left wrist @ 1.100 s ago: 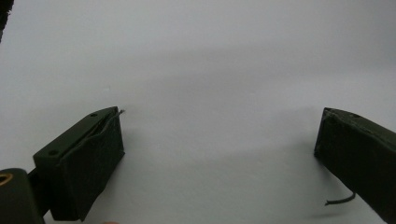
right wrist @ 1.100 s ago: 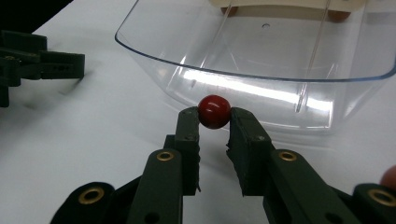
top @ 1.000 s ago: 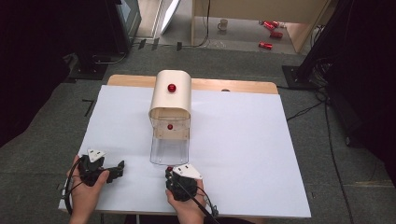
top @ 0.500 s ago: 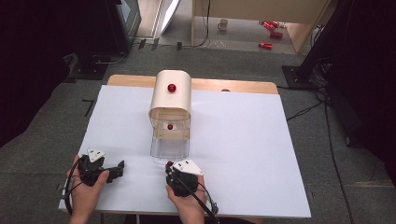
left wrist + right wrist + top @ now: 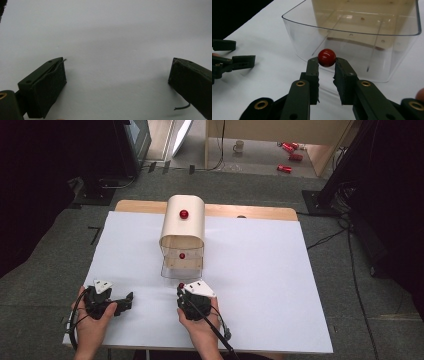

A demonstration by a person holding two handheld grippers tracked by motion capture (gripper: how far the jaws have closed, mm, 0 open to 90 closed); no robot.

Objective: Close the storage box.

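Your right gripper (image 5: 326, 65) pinching a red ball (image 5: 326, 57), clear bin (image 5: 352, 35) just ahead, your left gripper (image 5: 117, 85) spread wide over bare white tabletop (image 5: 112, 37)

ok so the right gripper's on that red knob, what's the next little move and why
Probably keep pulling straight back toward the person. The right gripper is shut on the red knob of the clear drawer, which is only partly out of the beige cabinet. The left gripper rests open on the table.

Two black claws, left claw (image 5: 131, 297) and right claw (image 5: 326, 67), with brass-ringed screw holes, grey three-cornered top plates, trailing black cables.
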